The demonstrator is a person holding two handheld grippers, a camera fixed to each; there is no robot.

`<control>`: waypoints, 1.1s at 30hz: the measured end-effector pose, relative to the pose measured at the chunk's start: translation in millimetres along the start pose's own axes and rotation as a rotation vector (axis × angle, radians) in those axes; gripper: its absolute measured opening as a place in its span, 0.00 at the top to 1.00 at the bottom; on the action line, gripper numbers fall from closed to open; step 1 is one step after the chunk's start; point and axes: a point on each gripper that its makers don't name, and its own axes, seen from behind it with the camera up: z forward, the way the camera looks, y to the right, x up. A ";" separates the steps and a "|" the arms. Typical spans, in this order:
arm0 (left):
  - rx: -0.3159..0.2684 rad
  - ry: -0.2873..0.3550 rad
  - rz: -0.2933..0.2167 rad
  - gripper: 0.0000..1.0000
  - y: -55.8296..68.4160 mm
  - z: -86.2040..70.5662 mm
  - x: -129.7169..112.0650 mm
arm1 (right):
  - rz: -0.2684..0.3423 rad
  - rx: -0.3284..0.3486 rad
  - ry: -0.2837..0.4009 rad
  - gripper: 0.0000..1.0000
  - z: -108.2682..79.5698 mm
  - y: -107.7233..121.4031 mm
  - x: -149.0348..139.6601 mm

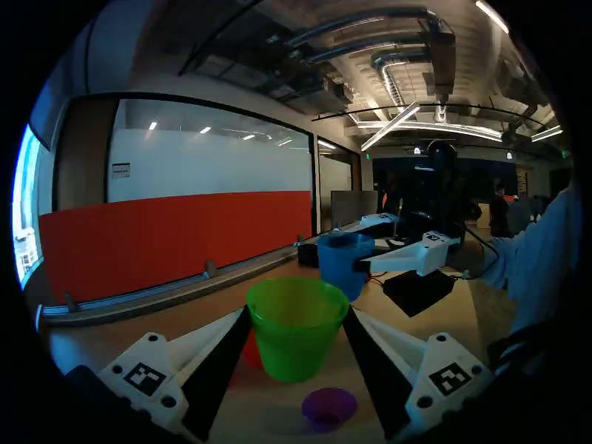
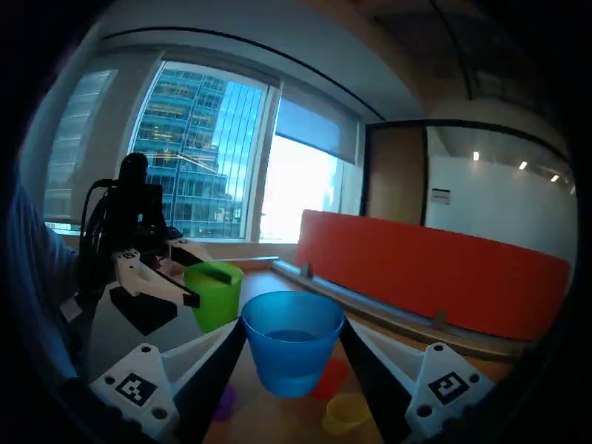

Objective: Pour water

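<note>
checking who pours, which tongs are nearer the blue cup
Right: the right tongs grip the blue cup; the left tongs hold the green cup apart from it.

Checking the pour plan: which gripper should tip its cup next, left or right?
Right, most likely. The right gripper grips the blue cup, with water visible inside; the left gripper grips the green cup, upright nearby, apparently empty.

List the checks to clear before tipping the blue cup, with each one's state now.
1. Left gripper jaws clamp green cup: ok.
2. Right gripper jaws clamp blue cup: ok.
3. Water in blue cup: ok.
4. Green cup upright, mouth open: ok.
5. Green cup empty: cannot tell.
6. Blue cup over green cup's mouth: not ok, cups apart.
</note>
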 end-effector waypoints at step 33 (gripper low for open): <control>-0.034 0.005 -0.029 0.13 18.0 12.0 -8.3 | -0.331 0.006 0.001 0.09 11.0 10.9 50.9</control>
